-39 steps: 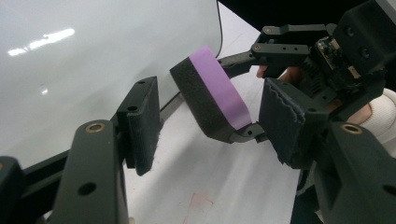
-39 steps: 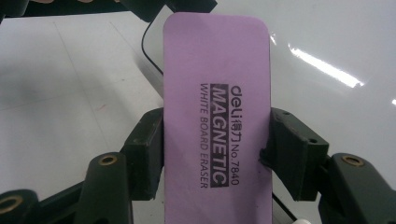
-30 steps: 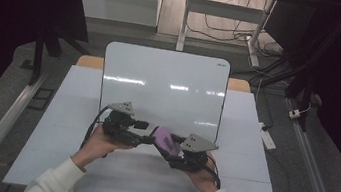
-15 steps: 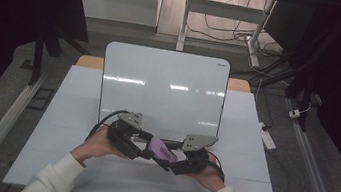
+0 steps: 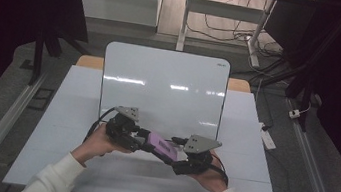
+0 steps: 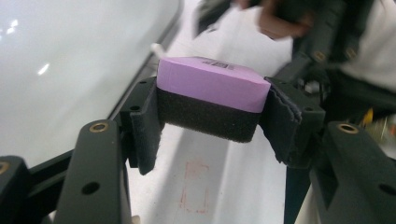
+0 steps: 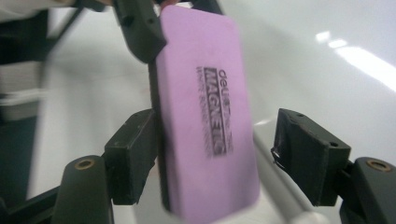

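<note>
We read the work in hand as passing a purple whiteboard eraser [image 5: 162,146] from one gripper to the other, above the near edge of the whiteboard [image 5: 160,82] that lies on the table [image 5: 241,187]. The left gripper [image 6: 208,116] is clamped on the eraser across its short ends, both pads pressing the black felt layer, purple top facing up in the left gripper view. The eraser is held off the table, just in front of the board's near edge, between the two hands. The right gripper [image 7: 224,154] has its jaws spread around the far half of the eraser: one jaw looks to be against the edge, the other stands clear with a visible gap. So pick-up is done; the right-hand grasp is not yet made. Remaining, in our judgement: close the right jaws, release the left, then use or place the eraser. A faint red mark [image 6: 195,189] shows on the table below.
</note>
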Action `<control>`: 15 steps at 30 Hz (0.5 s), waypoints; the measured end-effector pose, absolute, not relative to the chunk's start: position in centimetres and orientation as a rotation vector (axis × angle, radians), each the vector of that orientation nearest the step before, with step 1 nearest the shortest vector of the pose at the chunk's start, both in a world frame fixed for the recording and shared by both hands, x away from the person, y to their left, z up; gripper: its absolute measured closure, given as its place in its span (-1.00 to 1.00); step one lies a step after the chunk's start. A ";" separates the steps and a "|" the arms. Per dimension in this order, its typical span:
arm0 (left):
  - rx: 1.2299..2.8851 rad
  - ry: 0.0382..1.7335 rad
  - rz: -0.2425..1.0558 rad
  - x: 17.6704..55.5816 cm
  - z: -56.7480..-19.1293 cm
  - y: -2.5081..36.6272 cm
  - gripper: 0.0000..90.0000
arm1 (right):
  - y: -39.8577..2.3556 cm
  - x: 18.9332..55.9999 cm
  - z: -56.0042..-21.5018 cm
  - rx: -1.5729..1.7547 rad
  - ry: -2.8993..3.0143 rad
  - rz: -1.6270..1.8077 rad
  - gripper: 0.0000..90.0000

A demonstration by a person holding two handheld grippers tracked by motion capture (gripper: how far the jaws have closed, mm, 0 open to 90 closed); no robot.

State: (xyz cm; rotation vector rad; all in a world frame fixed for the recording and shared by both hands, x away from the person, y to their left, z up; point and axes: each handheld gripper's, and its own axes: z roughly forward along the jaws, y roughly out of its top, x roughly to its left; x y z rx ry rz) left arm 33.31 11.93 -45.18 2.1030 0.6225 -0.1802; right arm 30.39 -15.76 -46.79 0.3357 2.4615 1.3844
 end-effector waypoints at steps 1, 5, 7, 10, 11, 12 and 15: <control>2.081 0.656 -0.197 33.5 -45.3 12.0 -0.08 | -15.8 30.1 -46.7 0.327 2.429 1.357 -0.28; 2.042 0.742 -0.206 33.8 -45.6 12.0 -0.08 | -14.9 29.4 -46.7 0.308 2.350 1.230 -0.21; 2.021 0.764 -0.226 33.9 -45.8 11.9 -0.08 | -14.4 29.1 -46.9 0.287 2.332 1.180 -0.15; 1.990 0.781 -0.255 34.0 -45.7 11.7 -0.08 | -13.6 28.8 -47.3 0.255 2.297 1.096 -0.09; 1.980 0.780 -0.271 34.0 -45.7 11.6 -0.08 | -13.4 28.7 -47.4 0.253 2.284 1.071 -0.07; 1.971 0.780 -0.285 34.0 -45.7 11.6 -0.08 | -13.3 28.7 -47.4 0.243 2.280 1.054 -0.02; 1.961 0.788 -0.293 33.9 -45.6 11.5 -0.09 | -13.2 28.6 -47.5 0.231 2.245 1.012 0.10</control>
